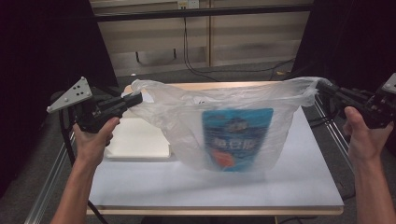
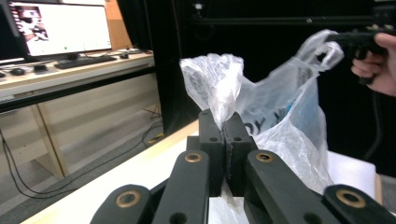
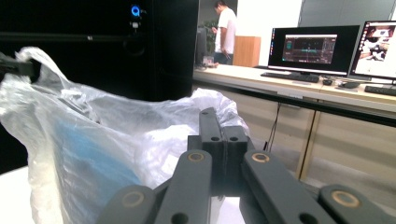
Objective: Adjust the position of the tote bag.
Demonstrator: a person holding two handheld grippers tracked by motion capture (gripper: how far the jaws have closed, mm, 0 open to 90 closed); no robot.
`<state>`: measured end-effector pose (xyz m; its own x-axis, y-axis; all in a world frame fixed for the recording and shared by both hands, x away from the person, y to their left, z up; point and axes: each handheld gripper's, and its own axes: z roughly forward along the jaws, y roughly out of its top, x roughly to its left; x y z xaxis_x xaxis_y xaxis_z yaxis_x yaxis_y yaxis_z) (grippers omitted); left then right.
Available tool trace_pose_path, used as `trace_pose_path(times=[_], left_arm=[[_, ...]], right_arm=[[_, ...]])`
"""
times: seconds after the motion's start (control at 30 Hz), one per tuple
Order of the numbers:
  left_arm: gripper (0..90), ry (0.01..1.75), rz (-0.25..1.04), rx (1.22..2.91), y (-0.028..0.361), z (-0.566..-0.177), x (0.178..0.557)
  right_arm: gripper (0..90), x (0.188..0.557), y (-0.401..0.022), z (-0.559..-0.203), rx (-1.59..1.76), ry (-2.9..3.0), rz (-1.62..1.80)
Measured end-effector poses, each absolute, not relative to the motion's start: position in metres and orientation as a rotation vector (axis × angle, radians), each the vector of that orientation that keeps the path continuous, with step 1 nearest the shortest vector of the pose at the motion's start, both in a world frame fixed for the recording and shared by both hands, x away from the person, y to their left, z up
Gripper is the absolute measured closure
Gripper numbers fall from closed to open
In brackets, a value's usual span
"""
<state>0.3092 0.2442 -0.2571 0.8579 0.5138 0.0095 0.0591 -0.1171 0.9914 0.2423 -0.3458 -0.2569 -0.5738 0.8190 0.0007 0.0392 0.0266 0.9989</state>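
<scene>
- The left gripper (image 1: 138, 99) is held at the left of the table, with its jaws pressed together on the left handle of the plastic bag (image 1: 233, 126); in the left gripper view a twist of the clear film (image 2: 223, 100) is seen rising from between the closed pads.
- The right gripper (image 1: 322, 87) is held at the right edge of the table, with its jaws likewise clamped on the bag's right handle; in the right gripper view the film (image 3: 140, 135) is seen bunched against the shut jaws.
- The bag is stretched between the two grippers, its top edge pulled taut from left to right, and its body hangs down over the middle of the table.
- A blue packet (image 1: 237, 137) is seen inside the bag through the film, upright and low in the middle; its print is blurred.
- A flat white board (image 1: 137, 140) lies on the table (image 1: 210, 191) at the left, near the left hand (image 1: 93, 140), partly behind the bag.
- The right hand (image 1: 364, 135) is seen at the table's right edge, beyond the grey surface.
</scene>
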Motion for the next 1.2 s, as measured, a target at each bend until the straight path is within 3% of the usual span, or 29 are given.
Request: trace_pose_path(times=[0.57, 1.2], left_arm=[[89.3, 0.463, 0.381, 1.813, 0.243, -0.288, 0.307], [89.3, 0.498, 0.302, 1.873, 0.242, -0.328, 0.307]], right_arm=[[90.0, 0.243, -0.344, -0.28, 0.918, 1.795, 1.54], [90.0, 0.247, -0.345, -0.318, 0.99, 1.861, 1.537]])
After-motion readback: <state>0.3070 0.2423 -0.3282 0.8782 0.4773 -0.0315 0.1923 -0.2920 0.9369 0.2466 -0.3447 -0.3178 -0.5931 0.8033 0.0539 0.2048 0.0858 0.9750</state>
